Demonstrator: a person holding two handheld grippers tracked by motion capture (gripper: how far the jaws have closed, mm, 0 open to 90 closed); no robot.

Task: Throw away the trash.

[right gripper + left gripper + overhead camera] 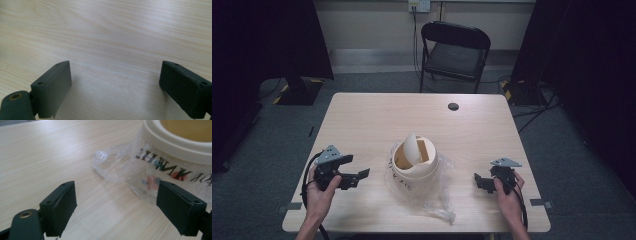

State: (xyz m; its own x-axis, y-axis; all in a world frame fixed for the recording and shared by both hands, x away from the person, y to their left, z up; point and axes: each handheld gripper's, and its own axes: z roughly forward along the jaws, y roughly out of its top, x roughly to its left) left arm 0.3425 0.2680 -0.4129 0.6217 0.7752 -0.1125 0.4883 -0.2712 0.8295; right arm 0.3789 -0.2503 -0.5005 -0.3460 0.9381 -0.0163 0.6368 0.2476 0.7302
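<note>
Table (362, 120): tub (414, 167) in plastic bag (432, 200), print cut off.

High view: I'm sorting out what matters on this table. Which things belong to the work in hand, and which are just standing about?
In the work:
- white tub, with a white oval piece leaning in it
- clear plastic bag under the tub
- left gripper, open, nearest the bag
- right gripper, open

Standing about:
- black folding chair beyond the table
- wall socket
</note>
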